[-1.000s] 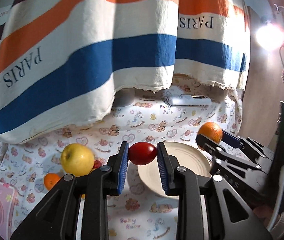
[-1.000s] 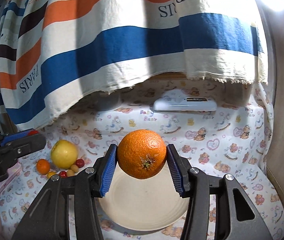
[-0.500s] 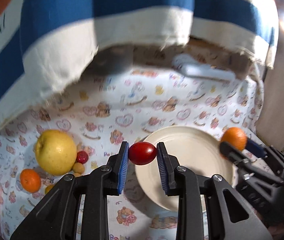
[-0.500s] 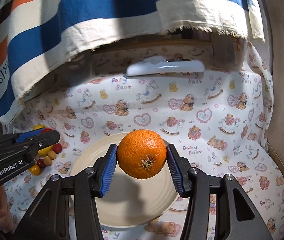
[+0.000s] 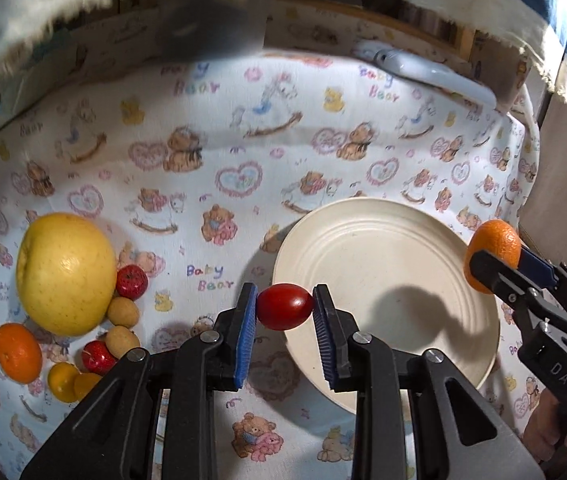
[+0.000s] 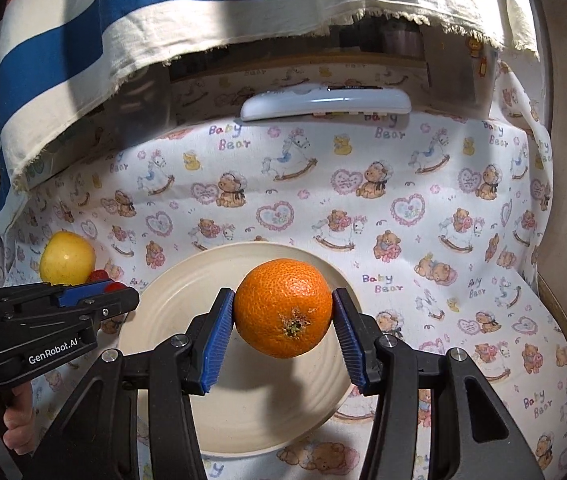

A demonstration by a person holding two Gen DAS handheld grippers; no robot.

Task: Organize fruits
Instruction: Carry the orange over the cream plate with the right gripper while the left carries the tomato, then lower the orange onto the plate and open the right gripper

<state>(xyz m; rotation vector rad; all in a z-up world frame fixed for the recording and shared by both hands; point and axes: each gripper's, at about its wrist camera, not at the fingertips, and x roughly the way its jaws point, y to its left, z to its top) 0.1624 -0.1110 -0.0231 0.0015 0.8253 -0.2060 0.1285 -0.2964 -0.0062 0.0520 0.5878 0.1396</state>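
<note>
Lying on the bear-print cloth [image 5: 243, 128]: one round cream plate [image 5: 387, 264], one yellow apple [image 5: 63, 274]. Right gripper [image 6: 283, 330] clamps one orange mandarin [image 6: 283, 308] above the plate; left gripper [image 5: 285, 320] pinches one red cherry tomato [image 5: 284, 306] over the plate's edge.

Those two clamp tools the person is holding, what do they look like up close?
Both are black plastic. The left gripper and right gripper each have two angular arms with triangular cut-outs, silver screws at the joints, and ribbed blue pads on the fingertips. White lettering marks the sides: "GenRobot.AI" on the left one, "DAS" on the right. No cables or sleeves show.
</note>
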